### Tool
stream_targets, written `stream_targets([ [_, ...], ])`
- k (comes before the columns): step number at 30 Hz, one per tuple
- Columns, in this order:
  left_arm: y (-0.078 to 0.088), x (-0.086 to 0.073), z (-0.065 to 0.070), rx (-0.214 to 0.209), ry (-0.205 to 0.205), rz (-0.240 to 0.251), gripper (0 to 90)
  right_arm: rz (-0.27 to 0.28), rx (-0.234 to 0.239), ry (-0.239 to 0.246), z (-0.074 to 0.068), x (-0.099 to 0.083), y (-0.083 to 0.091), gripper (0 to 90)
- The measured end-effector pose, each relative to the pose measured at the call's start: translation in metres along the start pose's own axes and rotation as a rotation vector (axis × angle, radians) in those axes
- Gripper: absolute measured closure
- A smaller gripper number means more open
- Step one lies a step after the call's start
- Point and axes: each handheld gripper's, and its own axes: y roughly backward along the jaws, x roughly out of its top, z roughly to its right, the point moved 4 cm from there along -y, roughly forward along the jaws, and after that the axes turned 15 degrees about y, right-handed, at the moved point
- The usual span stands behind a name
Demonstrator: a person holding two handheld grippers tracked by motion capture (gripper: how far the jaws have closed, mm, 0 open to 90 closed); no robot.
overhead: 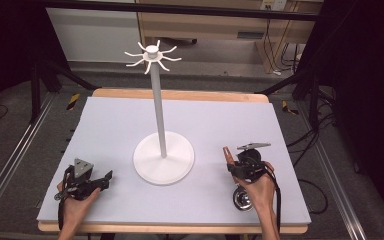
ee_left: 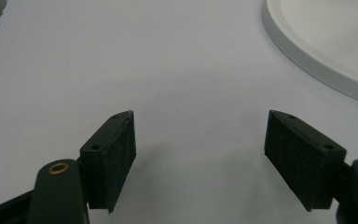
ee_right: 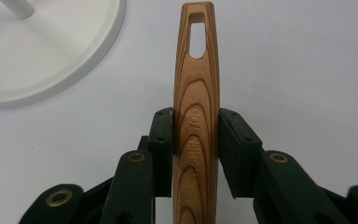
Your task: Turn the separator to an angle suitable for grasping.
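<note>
Right now your right gripper (ee_right: 196,140) clamps the brown wooden handle (ee_right: 196,93) of a utensil, its pads pressed on both flat sides; the slotted end points away toward the white round stand base (overhead: 163,159). From the high view the handle tip rises up-left, and a shiny metal head (overhead: 242,199) shows just below your right hand. Your left gripper (ee_left: 200,149) rests with jaws wide apart over bare grey mat (overhead: 105,130), holding nothing.

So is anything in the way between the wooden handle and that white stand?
Nothing visible. The right gripper is shut on the wooden handle, and only bare mat lies between it and the stand. The left gripper sits open, off to the far side.
</note>
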Motion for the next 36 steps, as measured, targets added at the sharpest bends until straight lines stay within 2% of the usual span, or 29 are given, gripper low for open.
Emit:
stream_targets([
  [13, 0.0, 0.0, 0.0, 0.0, 0.001, 0.001, 24.2, 0.168, -0.014, -0.009, 0.002, 0.013, 0.029, 68.2],
  [26, 0.0, 0.0, 0.0, -0.001, 0.0, 0.0, 24.3, 0.264, -0.036, -0.009, 0.004, 0.024, 0.046, 68.2],
  [36, 0.0, 0.0, 0.0, -0.004, 0.002, -0.003, 24.2, 0.384, -0.036, -0.009, 0.005, 0.037, 0.069, 68.2],
])
